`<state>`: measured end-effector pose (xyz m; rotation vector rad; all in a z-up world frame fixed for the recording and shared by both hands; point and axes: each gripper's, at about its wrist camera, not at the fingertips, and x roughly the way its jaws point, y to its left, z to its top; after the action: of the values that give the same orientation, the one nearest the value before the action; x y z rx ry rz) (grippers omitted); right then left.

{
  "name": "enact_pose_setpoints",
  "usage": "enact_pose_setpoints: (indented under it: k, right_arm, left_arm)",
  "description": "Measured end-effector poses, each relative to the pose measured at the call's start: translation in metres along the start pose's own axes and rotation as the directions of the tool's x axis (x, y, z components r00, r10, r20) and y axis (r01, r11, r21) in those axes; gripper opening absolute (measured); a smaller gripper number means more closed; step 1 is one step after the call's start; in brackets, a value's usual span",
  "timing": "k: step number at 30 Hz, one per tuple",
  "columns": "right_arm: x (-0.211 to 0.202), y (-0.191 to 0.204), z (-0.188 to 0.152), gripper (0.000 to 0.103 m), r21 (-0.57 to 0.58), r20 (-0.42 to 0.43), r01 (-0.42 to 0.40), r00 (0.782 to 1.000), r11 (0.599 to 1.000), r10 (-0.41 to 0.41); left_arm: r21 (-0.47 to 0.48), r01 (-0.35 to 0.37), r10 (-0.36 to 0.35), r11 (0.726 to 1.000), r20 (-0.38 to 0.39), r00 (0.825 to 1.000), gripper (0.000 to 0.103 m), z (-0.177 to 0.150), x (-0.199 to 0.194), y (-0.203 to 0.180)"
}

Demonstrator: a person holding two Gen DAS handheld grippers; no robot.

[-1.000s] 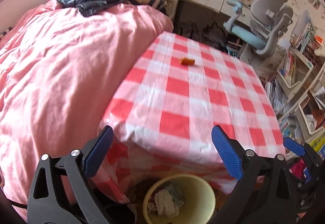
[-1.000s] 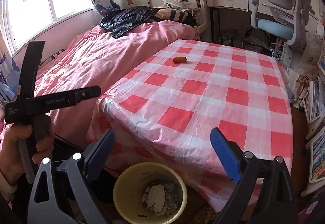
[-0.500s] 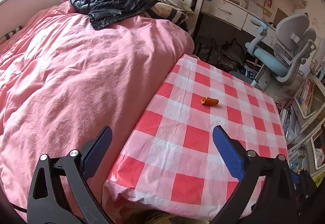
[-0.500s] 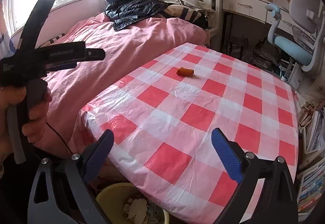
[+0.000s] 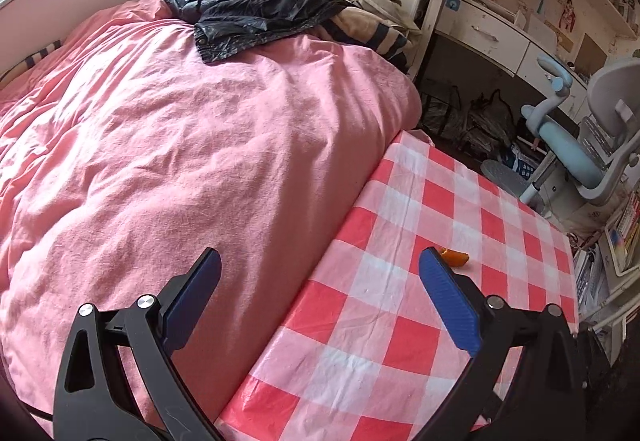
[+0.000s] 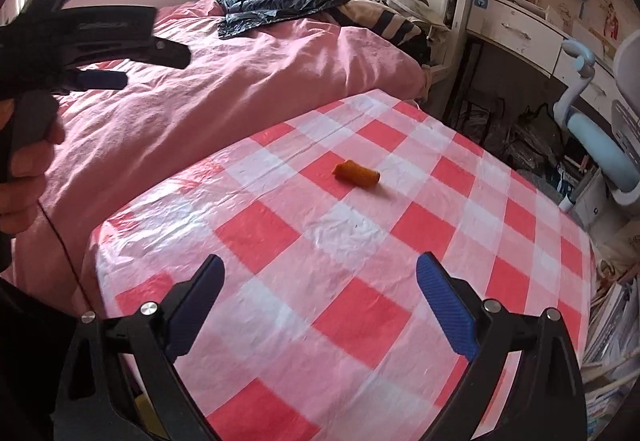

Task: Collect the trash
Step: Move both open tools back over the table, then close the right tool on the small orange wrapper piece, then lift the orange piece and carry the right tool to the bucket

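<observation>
1 small orange cylindrical scrap of trash (image 6: 357, 173) on 1 table under a red-and-white checked plastic cloth (image 6: 344, 269); 2 black clamp-style grippers with blue finger pads, left (image 5: 319, 269) and right (image 6: 319, 273); 1 pink-quilted bed (image 5: 168, 145); 1 black glossy jacket (image 5: 256, 7); 1 grey-and-blue desk chair (image 5: 580, 153)

Glossy, crinkled plastic sheeting in red-and-white check (image 6: 360, 241) over the surface; soft, matt, rumpled pink cloth on the bed (image 5: 180, 145); shiny black quilted jacket (image 5: 252, 9); matt black plastic tool (image 6: 318, 281) with ribbed blue pads (image 6: 444, 309) and bright metal rivets
</observation>
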<state>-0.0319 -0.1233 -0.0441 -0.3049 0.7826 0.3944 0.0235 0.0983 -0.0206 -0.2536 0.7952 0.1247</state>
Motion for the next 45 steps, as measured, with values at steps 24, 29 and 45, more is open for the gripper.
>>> enact_pose_setpoints:
  k: [24, 29, 45]
  right_arm:
    - [0.107, -0.040, 0.045, 0.046, 0.060, -0.203, -0.107, 0.972, 0.992, 0.117]
    - [0.064, -0.033, 0.027, 0.046, 0.137, -0.137, -0.160, 0.974, 0.978, 0.178]
    - [-0.065, 0.063, -0.045, 0.046, 0.104, -0.072, -0.292, 0.951, 0.951, 0.300]
  left_arm:
    - [-0.065, 0.080, -0.083, 0.995, -0.048, 0.995, 0.096, 0.009, 0.001, 0.016]
    - [-0.033, 0.078, -0.080, 0.996, -0.046, 0.996, 0.096, 0.007, -0.001, 0.010]
    - [0.211, 0.074, -0.088, 0.975, 0.057, 0.995, 0.095, -0.006, -0.033, -0.038]
